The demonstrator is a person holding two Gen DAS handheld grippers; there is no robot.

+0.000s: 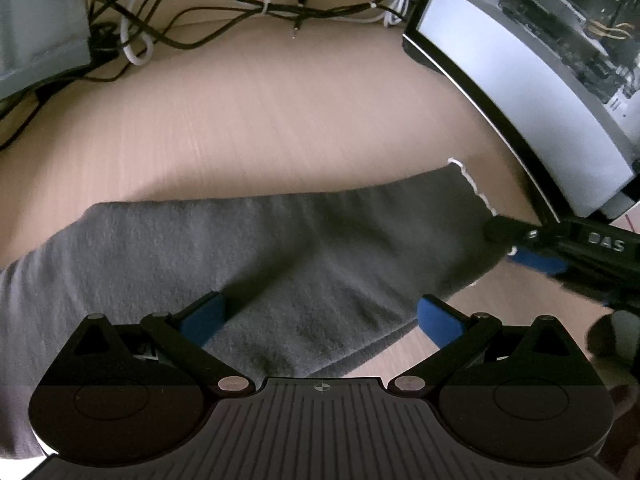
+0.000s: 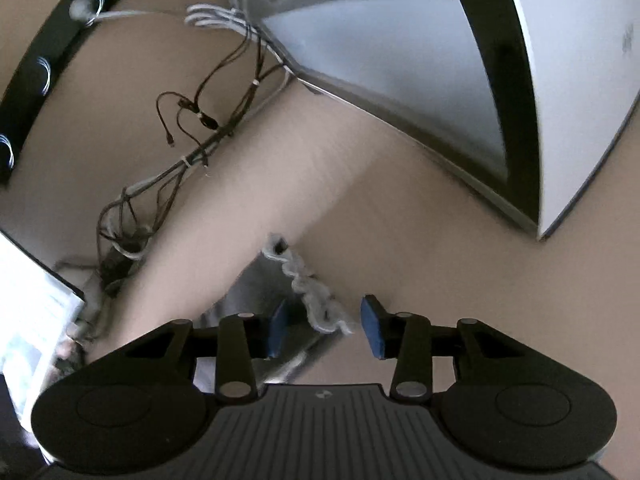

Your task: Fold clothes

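Both jaws gape, gripping nothing: left gripper point(image 1: 320, 320) straddles the grey cloth point(image 1: 280, 248) on the bench point(image 1: 260, 120); right gripper point(image 2: 322, 326) brackets its stitched edge point(image 2: 308, 284) at twelve o'clock. Pinch deep, lift together.

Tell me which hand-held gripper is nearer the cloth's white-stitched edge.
Right. The right hand-held gripper has its open fingers on either side of the white-stitched edge; the left hand-held gripper is open over the cloth's middle, away from it.

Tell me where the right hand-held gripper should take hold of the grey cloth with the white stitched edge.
Probably the white-stitched end of the grey fleece cloth: it lies flat on the wooden table, already between the right hand-held gripper's open jaws. Approach from beyond that edge.
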